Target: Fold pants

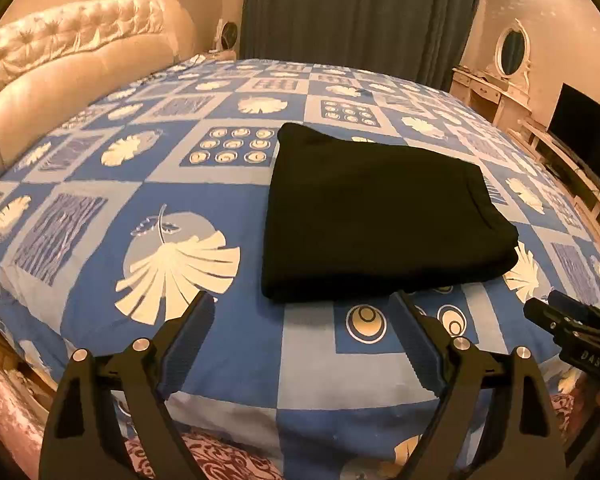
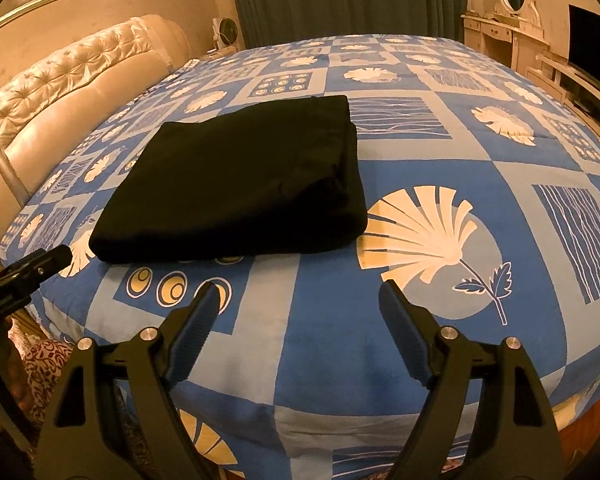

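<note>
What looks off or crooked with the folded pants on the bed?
Nothing stands out. The black pants lie in a compact folded stack on the patterned bedspread, and both grippers, left and right, are open and clear.

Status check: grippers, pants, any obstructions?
Left gripper open, empty. Right gripper open, empty. Black pants folded flat on bedspread. Nothing in the way.

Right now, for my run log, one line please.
black pants: folded, on bed | left tongs: open, empty | right tongs: open, empty

Left tool (image 1: 302,300) and right tool (image 2: 296,290) agape, empty.
</note>
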Motion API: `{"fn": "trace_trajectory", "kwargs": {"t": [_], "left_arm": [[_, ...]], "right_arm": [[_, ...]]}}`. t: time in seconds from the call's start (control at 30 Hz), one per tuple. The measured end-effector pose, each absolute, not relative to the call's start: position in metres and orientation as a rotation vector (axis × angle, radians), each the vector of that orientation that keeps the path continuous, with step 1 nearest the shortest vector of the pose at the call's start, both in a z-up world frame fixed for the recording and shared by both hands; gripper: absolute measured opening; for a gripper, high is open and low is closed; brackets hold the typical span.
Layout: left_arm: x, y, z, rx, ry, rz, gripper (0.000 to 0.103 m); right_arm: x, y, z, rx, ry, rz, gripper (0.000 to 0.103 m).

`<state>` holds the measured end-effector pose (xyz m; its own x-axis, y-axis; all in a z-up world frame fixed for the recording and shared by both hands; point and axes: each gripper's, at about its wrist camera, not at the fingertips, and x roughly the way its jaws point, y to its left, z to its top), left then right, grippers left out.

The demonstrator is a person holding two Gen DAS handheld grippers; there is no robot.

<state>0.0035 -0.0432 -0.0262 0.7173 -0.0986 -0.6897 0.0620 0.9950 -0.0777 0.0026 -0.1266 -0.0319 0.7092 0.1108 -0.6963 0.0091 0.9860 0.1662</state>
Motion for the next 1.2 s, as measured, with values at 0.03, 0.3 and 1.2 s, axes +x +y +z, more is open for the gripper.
{"fn": "trace_trajectory", "kwargs": {"t": [0.03, 0.3, 1.2], "left_arm": [[0.003, -0.045, -0.026, -0.040, 0.762, -0.084, 0.087], [0.003, -0.050, -0.023, 0.004, 0.760, -0.055, 0.087], [0.006, -0.052, -0.020, -0.016, 0.786, -0.076, 0.087]], "right_arm": [[0.003, -0.127, -0.032, 0.163, 0.784, 0.057, 0.082], [0.004, -0.125, -0.035, 0.164, 0.800, 0.063, 0.082], [0.008, -0.125, -0.043, 0.168, 0.838, 0.084, 0.082]]}}
